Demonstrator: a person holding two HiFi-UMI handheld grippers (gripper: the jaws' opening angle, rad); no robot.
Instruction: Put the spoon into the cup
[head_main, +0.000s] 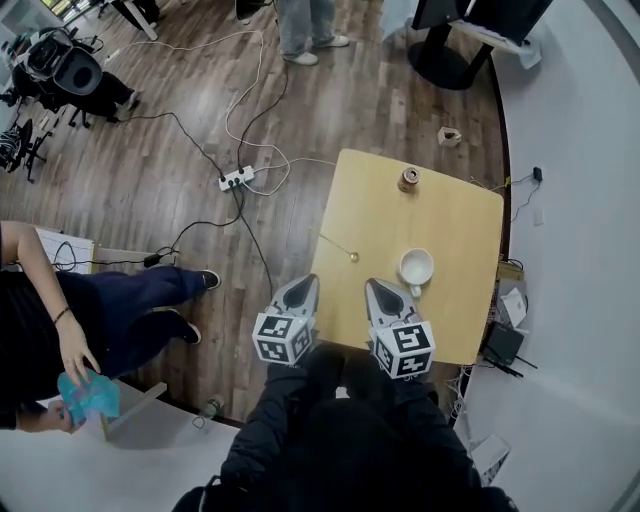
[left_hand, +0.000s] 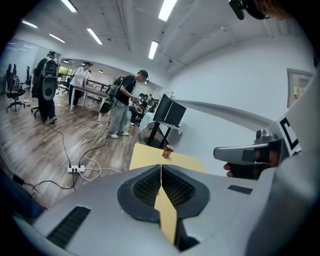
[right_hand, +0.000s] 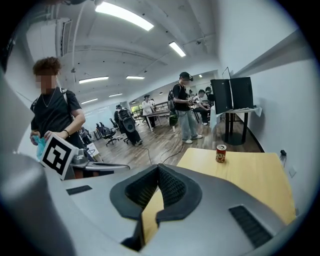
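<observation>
On the wooden table (head_main: 455, 220) the spoon (head_main: 340, 248) lies left of the white cup (head_main: 416, 268), apart from it. L gripper (head_main: 304, 285) & R gripper (head_main: 376, 289) hover at the near edge, jaws pressed together, empty. Nothing done yet: pickup & drop-in both left.

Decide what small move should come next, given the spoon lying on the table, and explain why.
Probably open the left tool and ease it forward toward the handle of the thin gold-tipped spoon. Both it and the right tool are shut and empty at the near edge of the light wooden table, while the spoon lies flat there, apart from the white ceramic cup.
</observation>
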